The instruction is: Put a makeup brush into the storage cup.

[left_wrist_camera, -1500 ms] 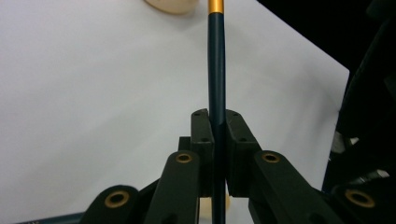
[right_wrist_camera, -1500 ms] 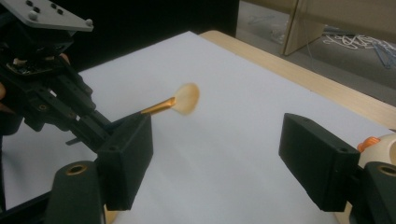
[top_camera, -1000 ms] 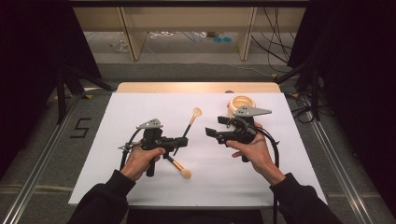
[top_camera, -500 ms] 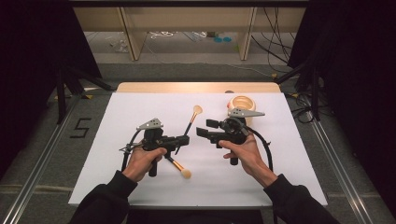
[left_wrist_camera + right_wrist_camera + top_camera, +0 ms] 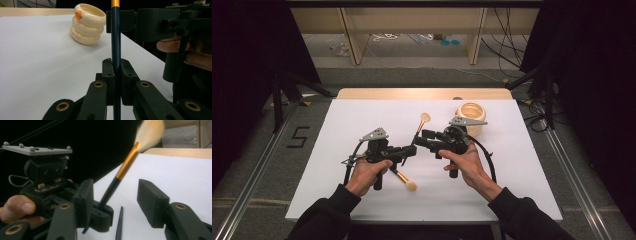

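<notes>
Brush (image 5: 421, 126): clamped in my left gripper (image 5: 115, 75), lifted; my right gripper (image 5: 115, 200), jaws just closing around the handle, not yet pressing; far-right pot (image 5: 471, 118) awaits.

Navy, gold-banded brush (image 5: 115, 37); cream holder (image 5: 88, 24); black tongs (image 5: 115, 75).

left gripper (image 5: 411, 150) jaws clamped shut, right gripper (image 5: 418, 140) jaws apart, closing

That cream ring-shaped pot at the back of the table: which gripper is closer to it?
The right gripper. Its body sits just in front of the pot, while the left gripper is farther off, clamped on a brush.
</notes>
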Demonstrator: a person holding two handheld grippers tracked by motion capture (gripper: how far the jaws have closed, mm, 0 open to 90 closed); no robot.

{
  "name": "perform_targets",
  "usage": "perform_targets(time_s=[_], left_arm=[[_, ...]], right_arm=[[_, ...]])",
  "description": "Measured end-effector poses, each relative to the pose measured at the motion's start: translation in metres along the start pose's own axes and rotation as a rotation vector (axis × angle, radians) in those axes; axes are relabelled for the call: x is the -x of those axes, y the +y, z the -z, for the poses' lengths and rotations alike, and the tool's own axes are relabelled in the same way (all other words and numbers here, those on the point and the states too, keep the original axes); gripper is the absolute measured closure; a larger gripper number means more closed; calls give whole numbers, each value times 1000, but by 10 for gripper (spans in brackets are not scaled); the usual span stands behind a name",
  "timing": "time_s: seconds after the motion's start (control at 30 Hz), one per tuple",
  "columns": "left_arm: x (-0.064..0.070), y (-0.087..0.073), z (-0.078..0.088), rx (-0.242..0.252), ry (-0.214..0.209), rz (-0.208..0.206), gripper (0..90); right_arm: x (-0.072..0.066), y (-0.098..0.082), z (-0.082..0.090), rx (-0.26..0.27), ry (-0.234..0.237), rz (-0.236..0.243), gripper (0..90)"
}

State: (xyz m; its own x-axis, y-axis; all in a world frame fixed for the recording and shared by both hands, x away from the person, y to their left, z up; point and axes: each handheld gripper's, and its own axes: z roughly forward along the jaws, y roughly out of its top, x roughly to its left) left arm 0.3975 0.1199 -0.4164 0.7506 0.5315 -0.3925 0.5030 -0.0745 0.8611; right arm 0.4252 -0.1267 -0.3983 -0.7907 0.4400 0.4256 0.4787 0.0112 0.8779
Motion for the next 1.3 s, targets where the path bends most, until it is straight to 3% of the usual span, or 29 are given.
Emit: perform_targets(time_s=[0.67, 1.0, 1.2, 1.3], left_arm=[[3, -1, -1, 19, -10, -1, 839], [5, -2, -3, 14, -4, -17, 839], [6, -3, -5, 14, -13, -29, 838], [8, -3, -6, 18, -11, -9, 837]], right_arm=[[-2, -1, -7, 16, 26, -8, 739], [-3, -1, -8, 39, 63, -43, 806], [-5, -2, -8, 37, 79, -38, 829], [-6, -2, -8, 42, 80, -29, 832]])
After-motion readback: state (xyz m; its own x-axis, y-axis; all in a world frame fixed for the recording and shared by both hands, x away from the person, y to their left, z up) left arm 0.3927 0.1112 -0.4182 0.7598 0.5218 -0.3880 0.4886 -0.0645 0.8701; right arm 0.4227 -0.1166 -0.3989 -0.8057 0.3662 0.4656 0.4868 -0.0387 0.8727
